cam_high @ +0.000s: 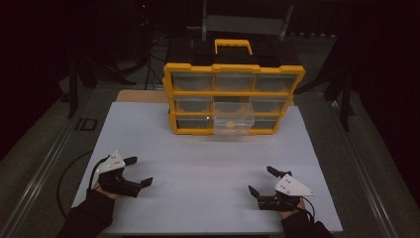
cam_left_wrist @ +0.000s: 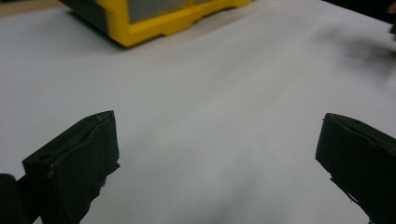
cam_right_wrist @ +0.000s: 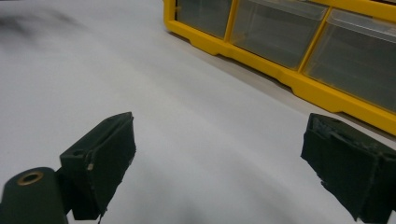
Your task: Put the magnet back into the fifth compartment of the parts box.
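A yellow organizer case (cam_high: 233, 96) with clear drawers and a top handle stands upright at the far middle of the white table (cam_high: 208, 168). Its bottom middle drawer (cam_high: 232, 123) is pulled out toward me, with something yellow inside. My left gripper (cam_high: 139, 171) rests open near the front left of the table, nothing between its jaws. My right gripper (cam_high: 261, 180) rests open at the front right, also with nothing held. In the left gripper view the case's corner (cam_left_wrist: 140, 18) lies far ahead. The right gripper view has the case's lower drawers (cam_right_wrist: 299, 37) ahead to the right.
Dark floor and black stands surround the table. A cable (cam_high: 67, 173) loops off the table's left edge. A metal frame (cam_high: 242, 22) stands behind the case. Bare white surface lies between the grippers and the case.
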Tool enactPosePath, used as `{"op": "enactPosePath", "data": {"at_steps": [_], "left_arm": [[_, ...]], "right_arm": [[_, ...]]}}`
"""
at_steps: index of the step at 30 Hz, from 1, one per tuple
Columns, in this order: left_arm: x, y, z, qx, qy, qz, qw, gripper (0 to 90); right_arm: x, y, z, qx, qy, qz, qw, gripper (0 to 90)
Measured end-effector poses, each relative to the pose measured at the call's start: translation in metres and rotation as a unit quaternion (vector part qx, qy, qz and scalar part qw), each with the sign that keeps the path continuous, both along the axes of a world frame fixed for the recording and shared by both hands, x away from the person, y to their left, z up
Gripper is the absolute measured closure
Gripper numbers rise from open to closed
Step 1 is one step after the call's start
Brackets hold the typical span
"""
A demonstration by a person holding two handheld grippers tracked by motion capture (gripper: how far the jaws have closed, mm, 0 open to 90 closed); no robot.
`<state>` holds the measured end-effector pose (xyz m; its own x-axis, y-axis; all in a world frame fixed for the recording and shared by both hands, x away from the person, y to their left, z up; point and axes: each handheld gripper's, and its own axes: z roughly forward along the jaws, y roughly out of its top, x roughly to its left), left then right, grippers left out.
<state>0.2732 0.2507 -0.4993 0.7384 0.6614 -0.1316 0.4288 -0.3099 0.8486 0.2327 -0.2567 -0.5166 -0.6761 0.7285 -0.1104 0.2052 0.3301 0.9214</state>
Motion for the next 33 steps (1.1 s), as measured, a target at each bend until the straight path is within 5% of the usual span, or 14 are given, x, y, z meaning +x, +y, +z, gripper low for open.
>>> {"op": "enactPosePath", "data": {"at_steps": [11, 27, 33], "left_arm": [[-0.015, 0.006, -0.014, 0.003, 0.0, 0.042, 0.9991, 0.1], [-0.024, 0.006, -0.024, 0.027, -0.027, 0.121, 0.992, 0.1], [-0.024, 0.008, -0.025, 0.016, -0.023, 0.126, 0.9916, 0.1]], "right_arm": [[0.0, 0.0, 0.0, 0.002, 0.001, 0.0, 1.0, 9.6], [0.0, 0.0, 0.0, 0.0, -0.001, 0.003, 1.0, 9.6], [0.0, 0.001, -0.001, -0.001, 0.001, 0.005, 1.0, 9.6]]}}
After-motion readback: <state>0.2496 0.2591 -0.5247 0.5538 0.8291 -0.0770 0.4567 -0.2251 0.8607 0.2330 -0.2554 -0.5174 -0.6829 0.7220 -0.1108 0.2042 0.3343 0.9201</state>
